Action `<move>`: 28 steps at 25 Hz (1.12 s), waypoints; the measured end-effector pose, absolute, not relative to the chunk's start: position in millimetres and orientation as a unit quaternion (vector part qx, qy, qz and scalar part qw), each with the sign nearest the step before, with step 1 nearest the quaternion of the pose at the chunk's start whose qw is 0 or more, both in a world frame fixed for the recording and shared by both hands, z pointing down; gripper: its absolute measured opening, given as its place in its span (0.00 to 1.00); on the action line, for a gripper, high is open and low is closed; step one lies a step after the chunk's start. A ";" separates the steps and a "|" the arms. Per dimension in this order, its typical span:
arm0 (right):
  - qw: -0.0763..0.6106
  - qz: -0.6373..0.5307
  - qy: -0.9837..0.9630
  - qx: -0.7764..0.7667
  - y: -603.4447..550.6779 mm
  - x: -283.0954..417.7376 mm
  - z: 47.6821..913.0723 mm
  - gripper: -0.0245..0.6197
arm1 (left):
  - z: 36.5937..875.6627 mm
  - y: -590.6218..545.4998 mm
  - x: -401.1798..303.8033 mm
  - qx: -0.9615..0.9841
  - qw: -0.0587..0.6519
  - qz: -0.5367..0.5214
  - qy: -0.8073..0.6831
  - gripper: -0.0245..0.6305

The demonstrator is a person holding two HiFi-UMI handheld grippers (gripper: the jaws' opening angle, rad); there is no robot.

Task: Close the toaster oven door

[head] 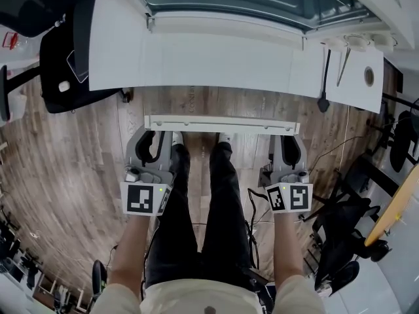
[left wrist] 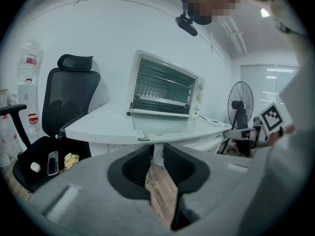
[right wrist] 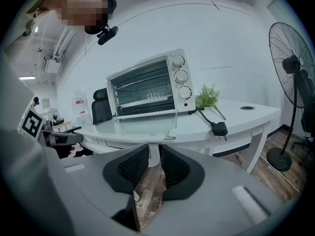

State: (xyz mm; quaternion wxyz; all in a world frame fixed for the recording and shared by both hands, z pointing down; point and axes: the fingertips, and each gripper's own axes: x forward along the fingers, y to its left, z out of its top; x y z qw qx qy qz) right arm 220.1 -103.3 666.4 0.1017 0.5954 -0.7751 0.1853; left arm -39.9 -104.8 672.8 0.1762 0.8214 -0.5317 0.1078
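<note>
A white toaster oven stands on the white desk. Its glass door hangs open, lying flat out past the desk edge. The door's white handle bar runs across in front of me. My left gripper is shut on the bar near its left end. My right gripper is shut on it near its right end. In each gripper view a white piece of the handle sits pinched between the dark pads.
A black office chair with a phone on its seat stands left of the desk. A black plug and cable and a green sprig lie right of the oven. A standing fan is at far right.
</note>
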 end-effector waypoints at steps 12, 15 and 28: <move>0.113 0.193 -0.774 0.593 -101.4 218.8 646.6 0.19 | 650.6 -103.6 -40.6 0.825 0.182 0.104 -0.525 0.17; 0.115 0.199 -0.775 0.589 -102.3 219.0 643.6 0.19 | 648.4 -103.4 -40.9 0.827 0.179 0.110 -0.522 0.17; 0.134 0.217 -0.767 0.589 -103.0 221.4 631.1 0.19 | 633.5 -104.8 -39.9 0.832 0.187 0.129 -0.506 0.16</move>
